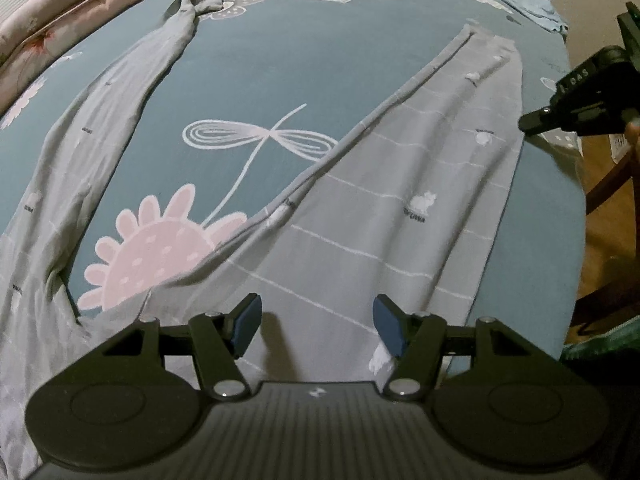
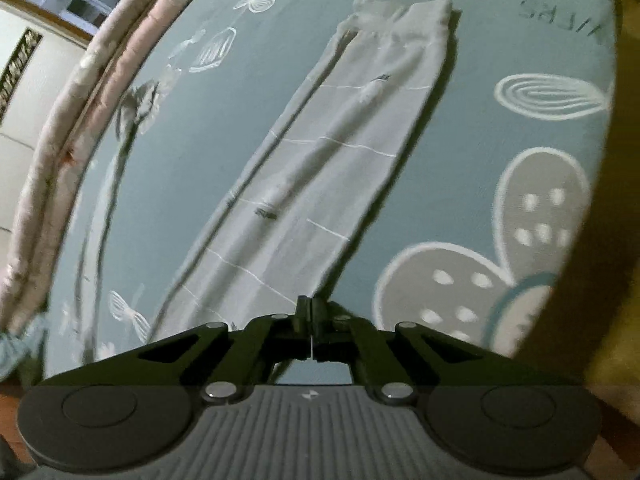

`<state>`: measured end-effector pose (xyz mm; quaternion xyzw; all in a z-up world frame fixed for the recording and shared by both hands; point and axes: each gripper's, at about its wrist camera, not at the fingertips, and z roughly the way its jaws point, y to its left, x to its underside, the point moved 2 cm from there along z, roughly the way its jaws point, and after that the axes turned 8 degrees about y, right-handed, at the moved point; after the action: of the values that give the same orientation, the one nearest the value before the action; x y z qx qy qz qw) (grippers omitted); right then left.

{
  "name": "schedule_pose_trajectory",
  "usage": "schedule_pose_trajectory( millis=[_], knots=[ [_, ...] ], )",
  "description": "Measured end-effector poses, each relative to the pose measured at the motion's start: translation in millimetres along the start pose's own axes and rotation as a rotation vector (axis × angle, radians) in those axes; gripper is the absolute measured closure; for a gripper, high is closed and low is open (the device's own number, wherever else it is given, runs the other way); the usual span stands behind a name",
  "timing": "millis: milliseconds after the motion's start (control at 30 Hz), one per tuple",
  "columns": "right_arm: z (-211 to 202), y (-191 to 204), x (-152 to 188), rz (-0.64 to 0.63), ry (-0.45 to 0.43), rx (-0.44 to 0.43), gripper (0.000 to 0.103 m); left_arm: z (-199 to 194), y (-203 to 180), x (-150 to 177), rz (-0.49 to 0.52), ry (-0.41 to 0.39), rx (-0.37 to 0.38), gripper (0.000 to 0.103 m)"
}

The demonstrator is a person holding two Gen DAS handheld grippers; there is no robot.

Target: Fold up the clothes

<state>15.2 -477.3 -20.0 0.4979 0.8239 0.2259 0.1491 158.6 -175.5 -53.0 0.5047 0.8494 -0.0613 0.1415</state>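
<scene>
Left wrist view. The left gripper (image 1: 316,326) hangs over the near end of the grey trousers (image 1: 400,208), jaws spread, nothing between the blue pads (image 1: 248,322). The garment lies flat on the teal patterned bed sheet (image 1: 280,80). One leg runs ahead of the jaws and to their right, up to its cuff. The other leg (image 1: 120,100) runs away on the left of the jaws to a crumpled cuff. Sheet shows between the two legs. The cloth directly below the jaws joins both legs. The right gripper (image 1: 532,120) enters from the right, its tip at the outer edge of the right-hand leg. A light blue garment (image 1: 520,0) lies far ahead to the right.

Right wrist view. The right gripper's jaws are pressed together. The leg's near edge meets the jaw tips; whether any cloth is pinched cannot be told. The leg extends ahead of them to its cuff. A pink quilt (image 2: 60,160) borders the sheet on the left.

Handling. The fabric appears thin, soft and light: grey, with fine white cross-lines and small white motifs. It will likely sag and crease when lifted. Take hold at an edge, hem or cuff, not mid-panel.
</scene>
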Motion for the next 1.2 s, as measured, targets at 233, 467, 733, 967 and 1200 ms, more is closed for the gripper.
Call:
schedule_pose_trajectory(
  millis=[233, 467, 733, 967, 1200],
  knots=[
    [-5, 6, 8, -0.024, 0.002, 0.043, 0.093, -2, 2, 10, 0.017, -0.014, 0.005, 0.04],
    [19, 31, 38, -0.033, 0.124, -0.044, 0.088, -10, 8, 23, 0.008, -0.032, 0.015, 0.04],
    [32, 42, 58, 0.016, 0.11, -0.083, 0.081, -15, 15, 34, 0.012, -0.048, 0.023, 0.04],
    [26, 45, 67, -0.043, 0.099, 0.024, 0.102, -18, 18, 45, 0.017, -0.056, 0.029, 0.04],
    [17, 41, 82, -0.031, 0.168, -0.02, 0.093, -21, 20, 50, 0.027, -0.073, 0.037, 0.04]
  ],
)
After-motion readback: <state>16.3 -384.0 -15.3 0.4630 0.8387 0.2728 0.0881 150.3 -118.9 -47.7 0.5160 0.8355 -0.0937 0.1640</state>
